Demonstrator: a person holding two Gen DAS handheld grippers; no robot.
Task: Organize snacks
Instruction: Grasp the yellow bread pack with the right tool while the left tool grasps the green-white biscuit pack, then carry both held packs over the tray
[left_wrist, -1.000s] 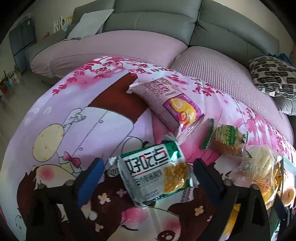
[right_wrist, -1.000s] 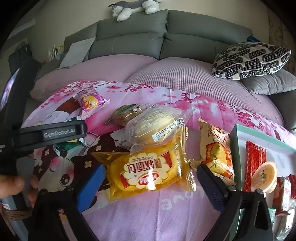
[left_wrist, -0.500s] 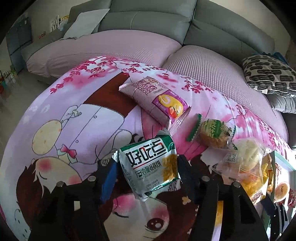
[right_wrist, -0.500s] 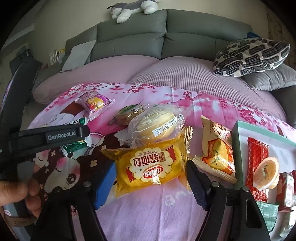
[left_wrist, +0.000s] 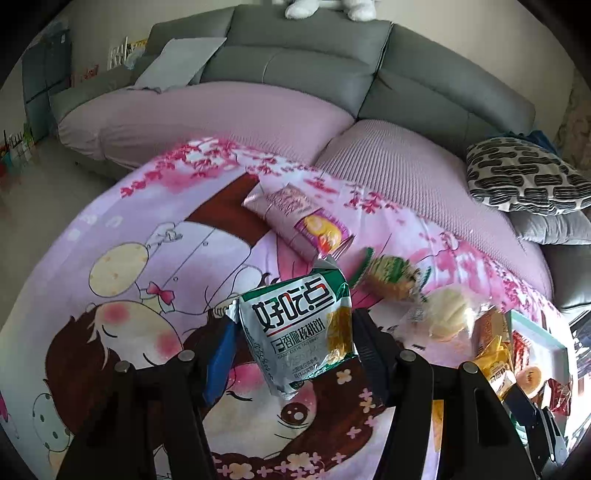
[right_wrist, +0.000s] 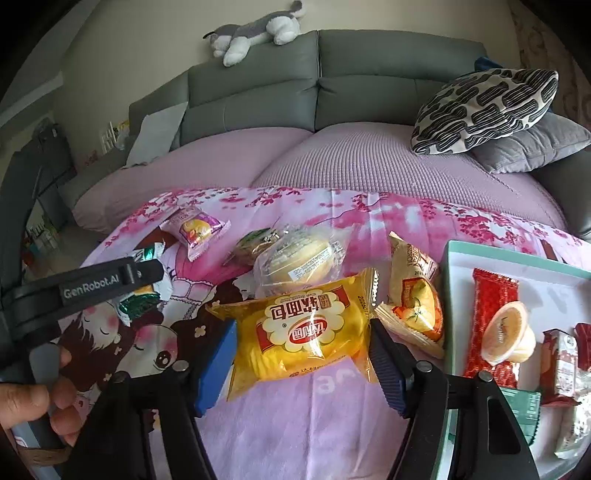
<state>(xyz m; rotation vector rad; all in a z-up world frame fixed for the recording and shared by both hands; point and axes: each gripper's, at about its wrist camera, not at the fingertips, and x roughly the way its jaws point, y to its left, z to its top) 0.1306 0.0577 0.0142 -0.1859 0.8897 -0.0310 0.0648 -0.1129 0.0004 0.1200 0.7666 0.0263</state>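
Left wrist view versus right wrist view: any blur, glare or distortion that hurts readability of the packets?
Left wrist view: heavy fisheye bending with dark corners; the green packet between the left tongs is sharp, but the snacks to its right, like the round bun, are smeared. Right wrist view: same bending, crisper; the yellow bread packet carries mild sheen, print readable; daylight is soft, shadows faint.

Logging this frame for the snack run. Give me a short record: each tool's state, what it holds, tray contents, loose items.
left tool: shut on green-white packet, lifted off the cloth
right tool: closing, pads pressing yellow bread packet
tray: red wrapper, jelly cup, more packets at right edge
loose on cloth: purple packet, clear-wrapped bun, orange-white packet
surface: pink cartoon cloth
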